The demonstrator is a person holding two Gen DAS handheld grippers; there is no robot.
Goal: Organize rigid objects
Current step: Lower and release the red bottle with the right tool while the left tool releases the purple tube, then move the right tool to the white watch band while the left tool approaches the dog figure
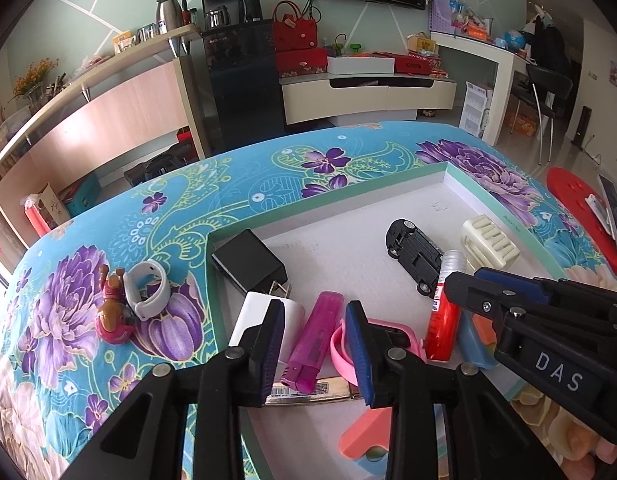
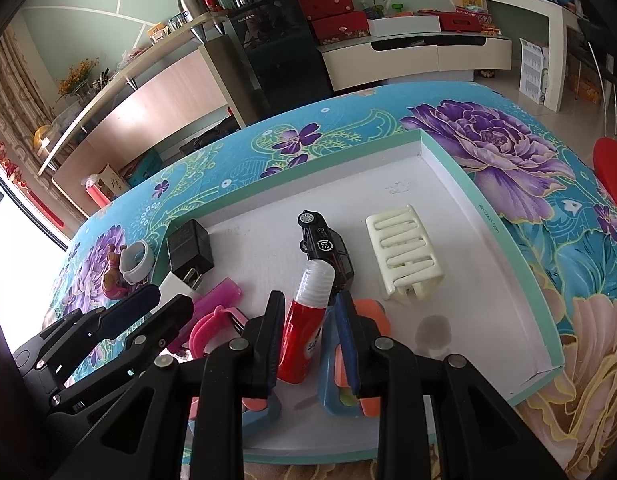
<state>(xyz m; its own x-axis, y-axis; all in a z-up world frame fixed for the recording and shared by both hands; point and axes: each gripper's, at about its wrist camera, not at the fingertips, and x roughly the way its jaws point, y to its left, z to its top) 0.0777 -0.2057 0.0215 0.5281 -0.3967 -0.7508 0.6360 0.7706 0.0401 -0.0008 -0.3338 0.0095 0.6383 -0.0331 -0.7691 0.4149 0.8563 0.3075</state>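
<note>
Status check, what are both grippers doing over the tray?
Left gripper open, pink lighter between fingers. Right gripper shut on red tube. Toy dog, white band outside tray.

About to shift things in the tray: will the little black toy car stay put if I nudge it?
Probably not: the black toy car seems to rest on its wheels on the smooth tray floor, so it likely rolls lengthwise. Sideways it should just slide. It looks rigid and light.

Label on red tube prob. half hidden by right hand-held gripper.
</note>
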